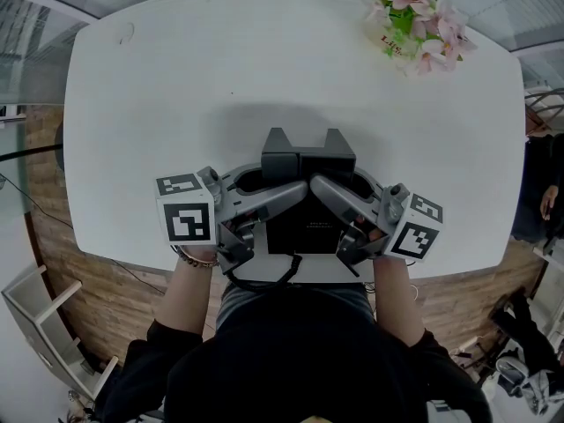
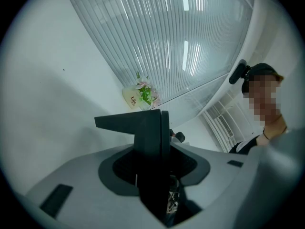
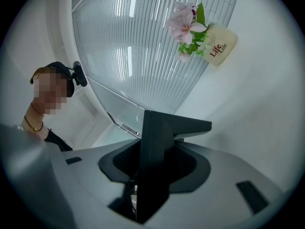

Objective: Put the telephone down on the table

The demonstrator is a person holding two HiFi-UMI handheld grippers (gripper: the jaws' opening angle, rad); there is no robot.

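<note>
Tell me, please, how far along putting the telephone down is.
Done: the black angular desk telephone is clamped by the left gripper and right gripper, one per side. In hand: it is over the near edge of the white oval table; contact unclear. Left: release it.

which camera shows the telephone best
The head view: most of the black telephone shows from above, clamped between the left gripper and right gripper. Each gripper view shows only a dark edge-on slab of it between its own jaws.
</note>
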